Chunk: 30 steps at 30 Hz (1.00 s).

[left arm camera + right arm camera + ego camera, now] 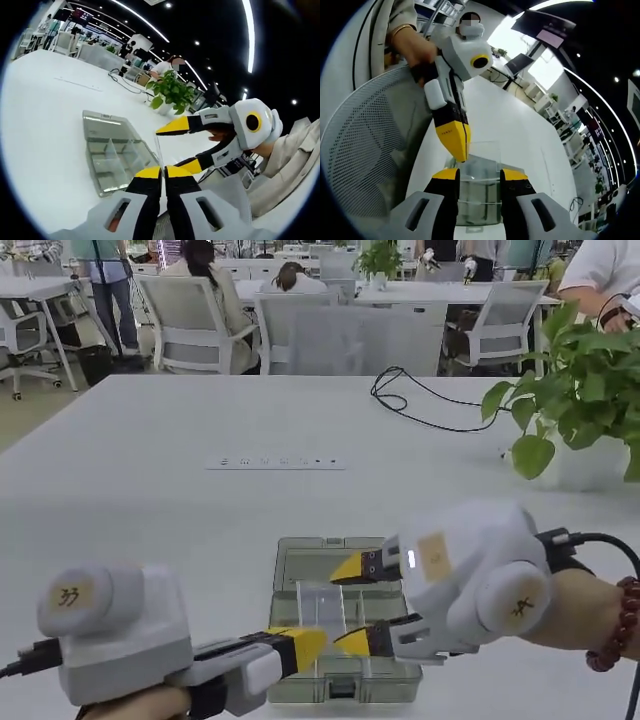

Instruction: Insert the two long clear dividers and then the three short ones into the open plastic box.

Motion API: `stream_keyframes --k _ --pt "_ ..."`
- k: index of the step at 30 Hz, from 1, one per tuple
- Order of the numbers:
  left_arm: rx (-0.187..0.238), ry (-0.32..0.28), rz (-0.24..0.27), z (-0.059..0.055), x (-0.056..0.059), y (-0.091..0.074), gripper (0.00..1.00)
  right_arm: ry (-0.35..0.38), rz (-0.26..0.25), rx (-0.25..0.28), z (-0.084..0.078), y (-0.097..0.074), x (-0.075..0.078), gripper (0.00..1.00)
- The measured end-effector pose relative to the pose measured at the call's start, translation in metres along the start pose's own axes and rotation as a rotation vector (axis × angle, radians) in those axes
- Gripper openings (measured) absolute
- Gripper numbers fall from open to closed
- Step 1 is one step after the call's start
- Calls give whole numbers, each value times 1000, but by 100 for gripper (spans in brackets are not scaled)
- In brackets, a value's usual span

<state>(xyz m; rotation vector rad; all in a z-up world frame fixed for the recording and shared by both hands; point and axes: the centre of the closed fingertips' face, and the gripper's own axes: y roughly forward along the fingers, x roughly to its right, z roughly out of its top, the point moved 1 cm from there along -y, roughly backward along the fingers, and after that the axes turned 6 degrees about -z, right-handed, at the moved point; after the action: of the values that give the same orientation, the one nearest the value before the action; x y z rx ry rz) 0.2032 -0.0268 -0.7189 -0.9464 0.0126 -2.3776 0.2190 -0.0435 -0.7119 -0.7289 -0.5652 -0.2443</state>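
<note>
- The white tabletop [150, 490] spreads out on all sides of the open plastic box [310, 558], which lies on it near the edge closest to the person.
- A leafy green plant [580, 390] stands well beyond the box, toward the right.
- The box is clear and rectangular, with its long side running away from the person. In the left gripper view, partitions already show inside it.
- The right gripper [335, 611] reaches in over the box from the right. Its jaws are spread apart, one toward the far half of the box and one toward the near half. I cannot tell whether they touch the sheet between them.
- The left gripper [318, 637] comes in low from the left of the box. Its yellow tips are clenched together on the edge of a clear divider [480, 157].
- That divider stands upright over the middle of the box, between the right gripper's two jaws, with its lower part down among the compartments.
- A black cable [376, 392] loops on the tabletop far behind the box, on the plant's side.
- A flush strip of sockets [277, 462] sits in the tabletop straight behind the box.
</note>
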Motion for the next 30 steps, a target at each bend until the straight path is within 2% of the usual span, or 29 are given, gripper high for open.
stream_keyframes --k 4,8,15,16,18,19,21,23,25,27,28,30 --pt "7 -15 -5 1 1 -1 0 4 -6 0 1 -1 0 32" --pt "15 -78 2 3 0 -1 0 -14 -25 3 2 -1 2 33" --pt "10 -64 9 4 3 -1 0 -14 -42 7 3 -3 4 34" --pt "-7 -17 24 3 0 -2 0 -15 -41 14 3 -4 3 36" --pt "-27 14 33 1 0 -2 0 21 -43 23 3 -4 3 41" --pt "-44 63 49 0 -2 -2 0 57 -30 23 2 -5 2 41" --pt "-66 120 66 -1 -5 -4 0 76 -33 26 1 -6 4 40" --pt "-102 240 80 -3 -6 -5 0 152 -20 36 1 -8 4 40" --pt "-124 306 83 -4 -7 -6 0 191 -13 49 3 -10 5 39" --pt "-148 364 82 -6 -8 -6 0 236 -5 59 4 -11 5 39" --pt "-146 364 78 -7 -7 -6 0 258 6 66 6 -12 4 39" --pt "-159 402 69 -8 -5 -6 0 280 18 77 8 -12 4 38"
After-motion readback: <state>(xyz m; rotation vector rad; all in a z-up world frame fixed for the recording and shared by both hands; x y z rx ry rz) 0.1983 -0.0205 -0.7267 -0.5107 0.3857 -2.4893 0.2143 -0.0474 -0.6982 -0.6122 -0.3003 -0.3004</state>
